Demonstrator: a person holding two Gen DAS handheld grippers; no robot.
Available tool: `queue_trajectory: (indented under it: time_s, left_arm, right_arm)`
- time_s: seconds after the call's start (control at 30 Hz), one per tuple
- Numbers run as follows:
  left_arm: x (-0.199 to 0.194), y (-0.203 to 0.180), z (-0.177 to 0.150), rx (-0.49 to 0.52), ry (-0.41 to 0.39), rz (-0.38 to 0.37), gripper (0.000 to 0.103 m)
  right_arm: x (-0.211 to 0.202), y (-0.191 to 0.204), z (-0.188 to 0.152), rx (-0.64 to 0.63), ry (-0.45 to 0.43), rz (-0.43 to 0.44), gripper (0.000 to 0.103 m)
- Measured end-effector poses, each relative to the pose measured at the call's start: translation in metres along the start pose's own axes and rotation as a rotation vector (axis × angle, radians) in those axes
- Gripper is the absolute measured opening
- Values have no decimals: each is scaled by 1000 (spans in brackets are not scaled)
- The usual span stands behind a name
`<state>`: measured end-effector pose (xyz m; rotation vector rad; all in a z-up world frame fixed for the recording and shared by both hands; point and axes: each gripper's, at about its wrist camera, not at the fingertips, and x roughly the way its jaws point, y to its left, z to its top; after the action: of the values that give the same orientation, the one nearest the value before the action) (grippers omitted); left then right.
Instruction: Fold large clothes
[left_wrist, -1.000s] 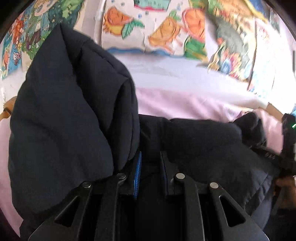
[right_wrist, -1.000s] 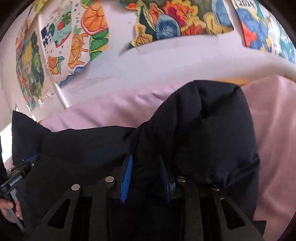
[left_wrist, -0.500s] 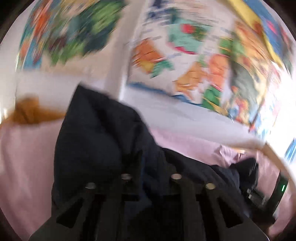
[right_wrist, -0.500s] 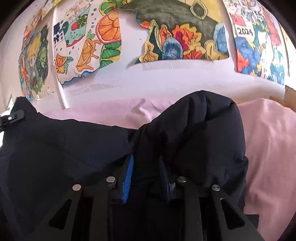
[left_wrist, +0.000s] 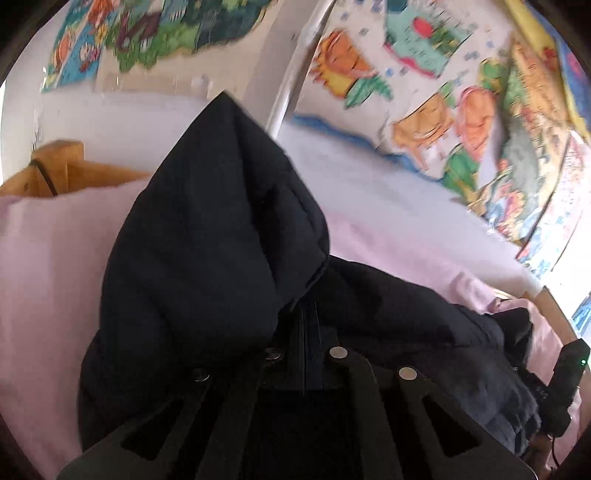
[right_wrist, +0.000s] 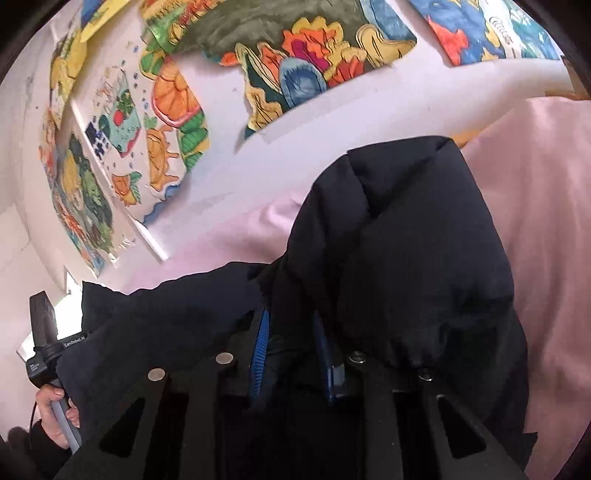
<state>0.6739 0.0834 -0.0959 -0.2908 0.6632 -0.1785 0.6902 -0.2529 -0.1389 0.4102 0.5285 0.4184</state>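
The left claw (left_wrist: 304, 354) is clamped on a fold of the dark navy padded jacket (left_wrist: 207, 258), its fingers almost buried in the fabric. The right claw (right_wrist: 291, 350) pinches another fold of the same jacket (right_wrist: 406, 258) between its blue pads (right_wrist: 259, 347). The jacket hangs bunched between both claws above a pink sheet (left_wrist: 44, 266). Behind it rises a white wall (right_wrist: 332, 122) covered with colourful painted drawings (right_wrist: 303, 55). At the left wrist view's right edge the other handle (left_wrist: 565, 384) shows.

Black linkage tool (right_wrist: 291, 350) with silver rivets, blue ribbed pads (right_wrist: 259, 347); bare-skinned hand (right_wrist: 55, 413).
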Motion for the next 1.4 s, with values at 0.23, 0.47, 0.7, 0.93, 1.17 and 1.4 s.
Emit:
queue_trajectory:
  time_s: [0.23, 0.47, 0.7, 0.93, 1.17, 1.4]
  left_arm:
    - [-59, -39, -24, 204, -98, -95, 17]
    - [-36, -79, -45, 390, -3, -61, 17]
    - [-17, -78, -55, 419, 59, -1, 19]
    - [-53, -77, -51, 389, 4, 63, 72]
    - [-91, -96, -52, 444, -7, 103, 82]
    - [-155, -121, -63, 514, -78, 71, 100]
  right_arm:
    - [-40, 68, 6, -291, -61, -147, 42]
    - [-42, 98, -17, -542, -7, -208, 48]
    - [-21, 76, -22, -464, 65, -198, 64]
    - [-47, 76, -14, -405, 43, -201, 87]
    - [-82, 84, -4, -341, 62, -186, 92]
    - [-130, 121, 5, -367, 50, -125, 103]
